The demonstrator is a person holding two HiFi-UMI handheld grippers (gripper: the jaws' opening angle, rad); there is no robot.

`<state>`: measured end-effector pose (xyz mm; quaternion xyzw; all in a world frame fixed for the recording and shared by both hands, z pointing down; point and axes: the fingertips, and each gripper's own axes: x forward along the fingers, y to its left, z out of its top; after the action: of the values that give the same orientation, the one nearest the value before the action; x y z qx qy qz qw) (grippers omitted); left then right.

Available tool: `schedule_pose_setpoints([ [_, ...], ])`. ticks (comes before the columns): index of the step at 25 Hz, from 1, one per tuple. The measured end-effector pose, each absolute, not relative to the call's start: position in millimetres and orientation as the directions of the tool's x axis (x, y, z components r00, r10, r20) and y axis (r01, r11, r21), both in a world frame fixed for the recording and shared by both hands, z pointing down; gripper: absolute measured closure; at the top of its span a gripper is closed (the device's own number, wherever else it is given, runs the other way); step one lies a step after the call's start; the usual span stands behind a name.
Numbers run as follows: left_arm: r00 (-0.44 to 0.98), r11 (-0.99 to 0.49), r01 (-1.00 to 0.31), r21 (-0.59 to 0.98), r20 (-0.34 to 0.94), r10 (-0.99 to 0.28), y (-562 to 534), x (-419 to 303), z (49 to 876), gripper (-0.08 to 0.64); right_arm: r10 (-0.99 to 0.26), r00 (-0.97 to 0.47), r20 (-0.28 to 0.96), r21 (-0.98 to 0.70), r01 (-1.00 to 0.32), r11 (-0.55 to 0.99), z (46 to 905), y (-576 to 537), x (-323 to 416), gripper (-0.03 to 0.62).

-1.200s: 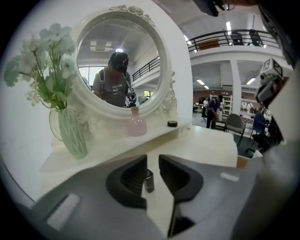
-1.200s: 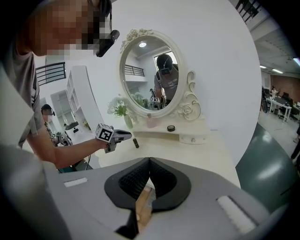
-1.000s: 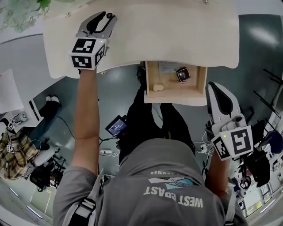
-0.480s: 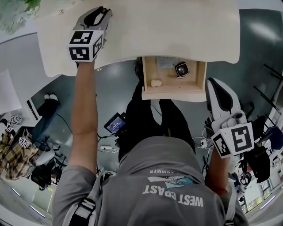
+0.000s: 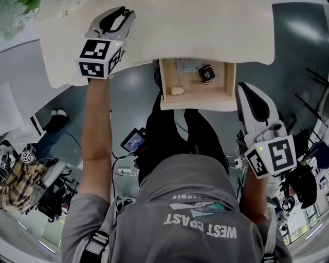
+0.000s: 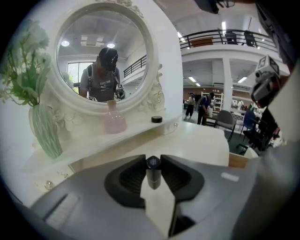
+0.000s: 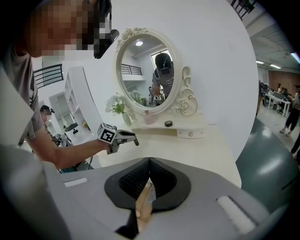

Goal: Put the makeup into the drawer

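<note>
From here, my left gripper [image 5: 123, 12] hangs over the left part of the dressing table [image 5: 205, 31], just inside its front edge. Its jaws are closed partway onto a small dark tube of makeup [image 6: 153, 176], with the pads pressing on both sides of it. So the makeup is in that grip above the table top, well apart from the drawer.

Beyond those jaws, on the raised shelf along the back edge, a green vase of flowers [image 6: 47, 136] stands at the left end. An oval mirror [image 6: 103, 51] rises behind the shelf. A pink bottle [image 6: 115, 121] sits below the mirror and a small dark jar [image 6: 156, 119] sits to its right.

The drawer [image 5: 198, 104] is pulled out from under the front edge, right of the middle. It holds a pale lump [image 5: 177, 91] near its front left corner, a card [image 5: 187, 64] at the back and a dark square case [image 5: 207, 73] near its back right corner.

My right gripper [image 7: 149, 161] is just beside the drawer's right side. Its jaws are pressed together with nothing between them.
</note>
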<state>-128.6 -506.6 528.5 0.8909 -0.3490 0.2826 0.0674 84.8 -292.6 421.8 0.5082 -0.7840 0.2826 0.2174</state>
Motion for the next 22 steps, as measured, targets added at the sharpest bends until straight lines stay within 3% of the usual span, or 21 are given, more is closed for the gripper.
schedule_pose_setpoints([
  [11,0.675,-0.817,-0.573,-0.061,0.531,-0.512,-454,-91,497,0.462,-0.691,-0.386,0.611,-0.226,-0.922,0.315,408,-275,89,0.589],
  [22,0.74,-0.895,-0.445,-0.007,0.56,-0.372,-365,-20,522,0.462,-0.705,-0.358,0.612,-0.231,-0.934,0.273,418,-228,126,0.589],
])
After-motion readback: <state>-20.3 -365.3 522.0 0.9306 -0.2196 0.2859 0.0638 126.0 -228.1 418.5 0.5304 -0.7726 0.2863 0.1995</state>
